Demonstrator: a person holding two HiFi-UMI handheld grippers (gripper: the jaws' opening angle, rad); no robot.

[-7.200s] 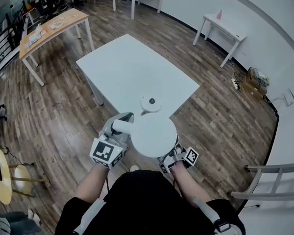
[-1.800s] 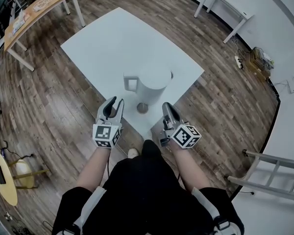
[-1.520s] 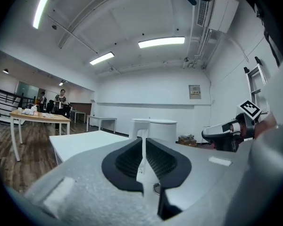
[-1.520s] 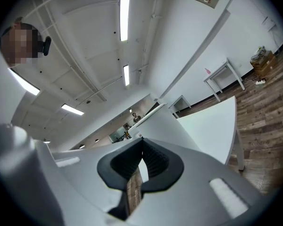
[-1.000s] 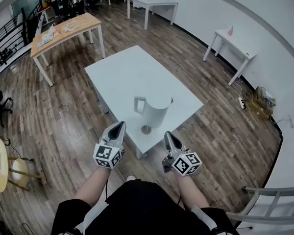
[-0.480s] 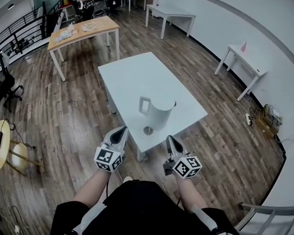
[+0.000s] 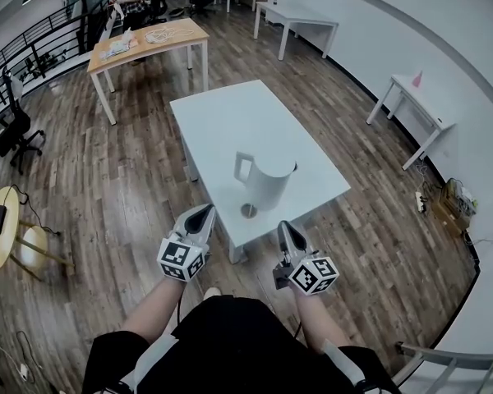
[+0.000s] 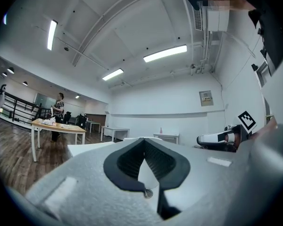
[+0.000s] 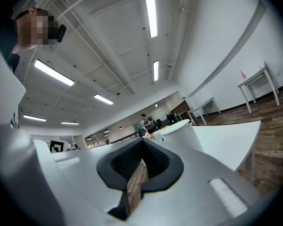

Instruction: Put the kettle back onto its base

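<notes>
Head view: the kettle [image 7: 265, 180] is seen standing upright on the white table [image 7: 230, 117], near the table corner closest to both claws. Its base cannot be made out beneath it. The kettle lies ahead of the left gripper [image 7: 202, 212] and the right gripper [image 7: 284, 228], roughly between the lines along which they point, and well apart from both sets of tips. Its handle [image 7: 243, 168] is turned toward the left gripper's side. A small round grey object [image 7: 248, 211] is seen on the table between the kettle and the claws, nearer the left one. Both grippers are held level, side by side and apart, close to the table's edge. In the left gripper view the jaws are pressed together with nothing pinched. In the right gripper view the jaws are likewise closed on nothing, and the kettle is seen ahead, a little to the right of the tips.
</notes>
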